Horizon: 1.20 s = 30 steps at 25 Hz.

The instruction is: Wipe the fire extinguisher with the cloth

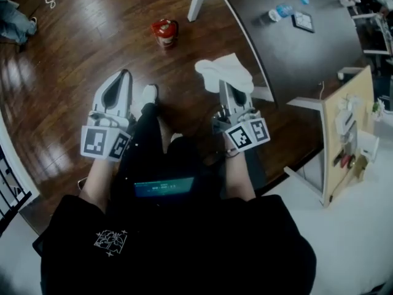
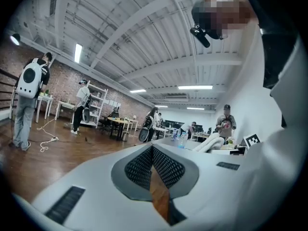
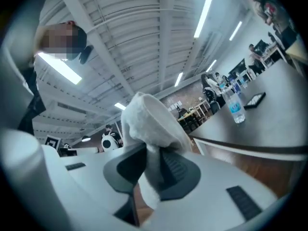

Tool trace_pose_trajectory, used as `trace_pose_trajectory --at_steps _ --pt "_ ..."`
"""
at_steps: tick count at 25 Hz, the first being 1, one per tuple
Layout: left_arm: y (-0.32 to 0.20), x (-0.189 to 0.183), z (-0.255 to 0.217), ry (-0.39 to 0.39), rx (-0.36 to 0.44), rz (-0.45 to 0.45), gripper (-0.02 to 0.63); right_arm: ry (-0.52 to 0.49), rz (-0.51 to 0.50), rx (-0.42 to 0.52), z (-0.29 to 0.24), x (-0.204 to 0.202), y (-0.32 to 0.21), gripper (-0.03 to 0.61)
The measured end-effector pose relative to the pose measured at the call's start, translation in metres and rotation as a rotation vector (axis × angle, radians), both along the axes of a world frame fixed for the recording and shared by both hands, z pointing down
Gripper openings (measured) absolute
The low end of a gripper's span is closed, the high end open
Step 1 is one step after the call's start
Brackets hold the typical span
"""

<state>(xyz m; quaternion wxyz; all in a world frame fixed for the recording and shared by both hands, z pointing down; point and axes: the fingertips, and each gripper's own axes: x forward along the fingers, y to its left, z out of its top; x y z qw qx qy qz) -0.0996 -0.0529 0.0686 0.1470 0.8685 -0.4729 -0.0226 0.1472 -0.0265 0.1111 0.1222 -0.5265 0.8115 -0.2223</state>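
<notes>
A red fire extinguisher stands on the wooden floor ahead of me, seen from above. A white cloth sticks out of my right gripper, which is shut on it; in the right gripper view the cloth bunches up between the dark pads. My left gripper points forward to the left of my legs, well short of the extinguisher. Its jaws are closed together with nothing between them, as the left gripper view shows. Both gripper views are tilted up toward the ceiling.
A dark grey table with white legs stands to the right, bearing a water bottle and a tablet. A wooden board with parts lies at the right. Several people stand in the room.
</notes>
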Motion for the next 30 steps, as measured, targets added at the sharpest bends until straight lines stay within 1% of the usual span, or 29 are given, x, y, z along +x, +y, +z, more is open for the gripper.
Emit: trace_pose_trajectory --at_steps 2,4,7,10,13,15,18,20,24,28,30 --pt "0.023 0.015 -0.020 0.003 0.004 0.011 0.000 0.030 -0.021 0.009 -0.027 -0.003 0.027 0.083" --pt "0.048 0.027 -0.033 -0.005 0.005 0.021 0.000 0.032 -0.042 0.013 -0.046 -0.003 0.057 0.083" --pt "0.082 0.034 -0.051 -0.024 0.021 0.016 0.000 0.045 -0.067 0.037 -0.068 -0.002 0.097 0.084" --pt "0.114 0.033 -0.071 -0.032 0.014 0.005 0.000 0.057 -0.063 0.058 -0.085 0.007 0.128 0.084" --pt "0.139 0.028 -0.088 -0.033 0.000 0.000 0.000 0.056 -0.030 0.068 -0.099 0.025 0.145 0.084" --pt "0.153 0.021 -0.103 -0.028 0.013 -0.005 0.000 0.078 -0.017 0.085 -0.111 0.031 0.157 0.084" --pt "0.164 0.010 -0.117 -0.002 0.041 -0.017 0.000 0.114 -0.013 0.126 -0.126 0.031 0.172 0.084" --pt "0.171 0.006 -0.119 0.010 0.055 -0.015 0.000 0.127 -0.004 0.141 -0.131 0.025 0.182 0.084" --pt "0.192 0.000 -0.119 -0.005 0.078 0.033 0.000 0.140 0.031 0.151 -0.139 0.006 0.206 0.084" --pt "0.216 -0.008 -0.116 0.026 0.071 0.069 0.000 0.212 0.002 0.156 -0.144 -0.041 0.233 0.084" --pt "0.226 -0.012 -0.111 0.037 0.080 0.081 0.000 0.212 0.016 0.148 -0.141 -0.062 0.242 0.084"
